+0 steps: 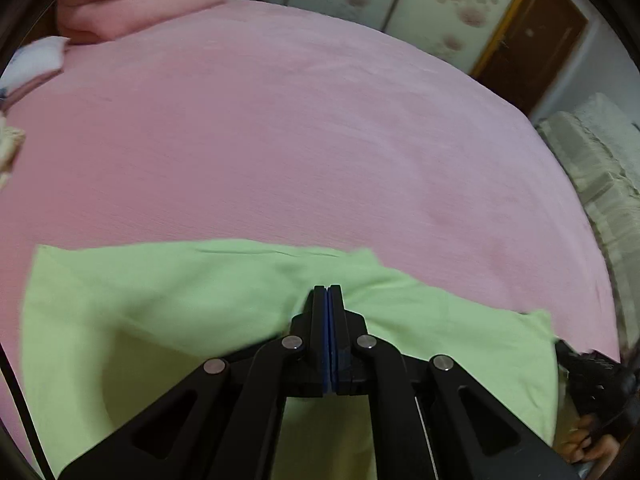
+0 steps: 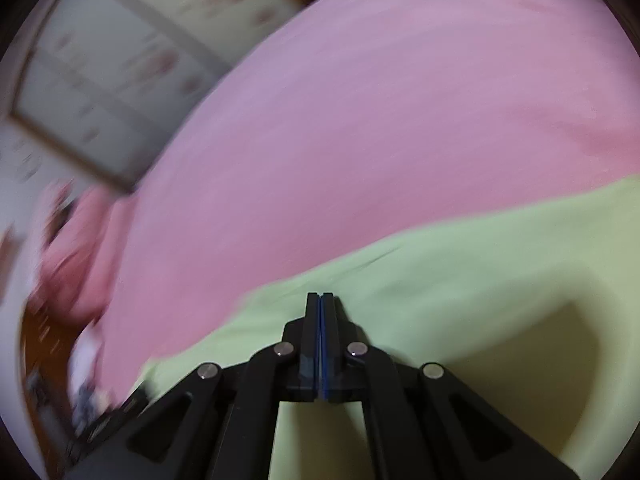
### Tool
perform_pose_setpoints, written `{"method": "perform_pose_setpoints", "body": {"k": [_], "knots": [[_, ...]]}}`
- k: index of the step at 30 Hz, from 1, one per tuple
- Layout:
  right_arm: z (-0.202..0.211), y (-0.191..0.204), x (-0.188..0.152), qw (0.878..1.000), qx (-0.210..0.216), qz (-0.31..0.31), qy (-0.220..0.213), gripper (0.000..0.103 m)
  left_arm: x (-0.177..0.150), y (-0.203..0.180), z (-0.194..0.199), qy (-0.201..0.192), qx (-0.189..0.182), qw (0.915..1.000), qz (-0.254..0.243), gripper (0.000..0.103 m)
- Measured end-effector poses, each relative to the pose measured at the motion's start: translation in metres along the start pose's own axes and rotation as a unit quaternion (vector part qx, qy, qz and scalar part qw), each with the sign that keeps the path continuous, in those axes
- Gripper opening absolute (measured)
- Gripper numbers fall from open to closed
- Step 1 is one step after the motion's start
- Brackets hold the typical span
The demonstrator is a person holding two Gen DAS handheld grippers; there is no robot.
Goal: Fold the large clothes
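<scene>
My left claw (image 1: 328, 289) and right claw (image 2: 320, 295) are both pinched closed, empty, above the light-green garment (image 1: 160, 300) lying on the pink bedsheet (image 1: 280, 120). It looks soft, light, floppy; I'd pinch its corners.

Pale green cotton garment (image 1: 180, 304): lower part cut off by the bottom edge and hidden under the black gripper linkage; its full shape cannot be told. Person's hand (image 1: 588, 440) at lower right, half cropped, grasping something dark and unclear. Right wrist view smeared: floral-patterned sliding wardrobe doors (image 2: 120, 64) blurred, and the pink and dark clutter (image 2: 76, 280) at left unreadable.
</scene>
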State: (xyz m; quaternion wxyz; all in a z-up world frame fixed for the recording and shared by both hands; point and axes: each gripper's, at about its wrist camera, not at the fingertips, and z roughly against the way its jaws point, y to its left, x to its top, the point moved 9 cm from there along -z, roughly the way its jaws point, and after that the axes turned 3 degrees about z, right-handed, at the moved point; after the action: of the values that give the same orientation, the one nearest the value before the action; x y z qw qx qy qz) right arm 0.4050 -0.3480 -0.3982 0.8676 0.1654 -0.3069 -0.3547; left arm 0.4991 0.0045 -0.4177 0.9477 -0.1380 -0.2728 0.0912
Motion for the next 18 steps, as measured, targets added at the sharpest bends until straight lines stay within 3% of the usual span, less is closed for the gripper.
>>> {"method": "perform_pose_setpoints", "body": {"k": [3,9,13,17,18], "knots": [[0.016,-0.026,0.013,0.998,0.02,-0.05,-0.017,0.0,-0.002,0.015,0.004,0.006,0.006,0.9994,0.033,0.001],[0.034,-0.024,-0.002,0.999,0.023,-0.034,-0.014,0.0,-0.008,0.034,0.02,0.012,0.051,0.9984,0.023,0.003],[0.053,-0.023,-0.018,0.999,0.032,-0.026,-0.003,0.0,-0.021,0.03,0.04,0.03,0.082,0.9959,-0.02,0.034],[0.078,-0.009,-0.037,0.999,0.035,0.008,0.013,0.005,-0.037,0.022,0.076,0.018,0.092,0.9921,-0.083,0.077],[0.084,-0.004,-0.044,0.999,0.036,0.017,0.019,0.005,-0.04,0.014,0.08,0.016,0.094,0.9909,-0.095,0.078]]}}
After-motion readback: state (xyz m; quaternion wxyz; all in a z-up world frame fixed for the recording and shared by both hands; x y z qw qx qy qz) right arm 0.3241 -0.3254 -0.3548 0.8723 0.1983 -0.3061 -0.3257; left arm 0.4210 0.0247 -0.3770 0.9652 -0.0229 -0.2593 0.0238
